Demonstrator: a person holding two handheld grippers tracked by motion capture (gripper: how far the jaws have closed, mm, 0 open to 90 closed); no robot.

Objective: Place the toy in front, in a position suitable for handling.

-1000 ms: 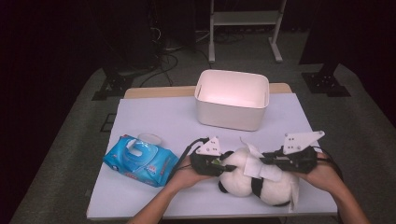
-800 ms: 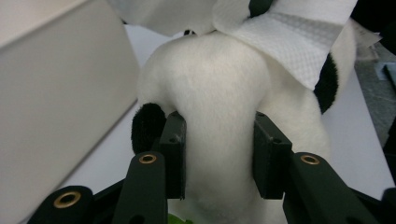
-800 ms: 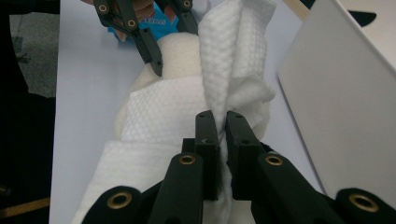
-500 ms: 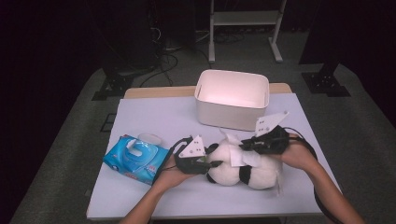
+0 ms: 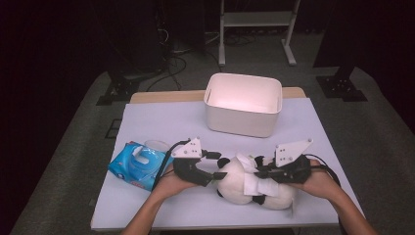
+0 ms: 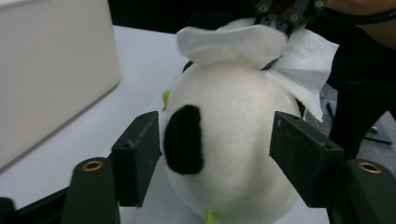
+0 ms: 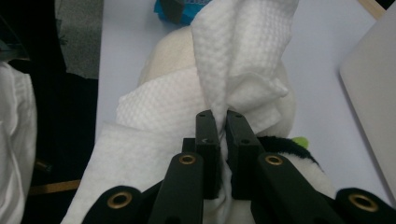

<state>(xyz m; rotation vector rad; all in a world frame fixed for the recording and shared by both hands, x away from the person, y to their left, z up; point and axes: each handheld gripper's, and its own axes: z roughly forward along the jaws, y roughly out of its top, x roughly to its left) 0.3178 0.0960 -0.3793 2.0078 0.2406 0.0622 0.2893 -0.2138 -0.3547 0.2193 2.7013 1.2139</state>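
A black-and-white panda plush point(image 5: 235, 183) lies on the table's near side with a white wipe point(image 5: 257, 185) draped over it. My left gripper point(image 5: 219, 165) points at the panda's head point(image 6: 229, 116). Its jaws have just been opening and now stand on either side of the head without pressing on it. My right gripper point(image 5: 259, 172) comes in from the right. It is shut on a bunched fold of the wipe point(image 7: 238, 46) on top of the plush point(image 7: 168, 51). The left gripper view shows that wipe point(image 6: 308, 60) behind the head.
A white open bin point(image 5: 242, 115) stands at the back middle of the table, close behind the plush. A blue pack of wipes point(image 5: 139, 164) lies to the left of my left hand. The table's front edge point(image 5: 205, 226) runs just below the plush.
Both hands and the panda have shifted to the left. The left jaws have spread apart from the panda's head. The right gripper has stayed closed on the wipe.
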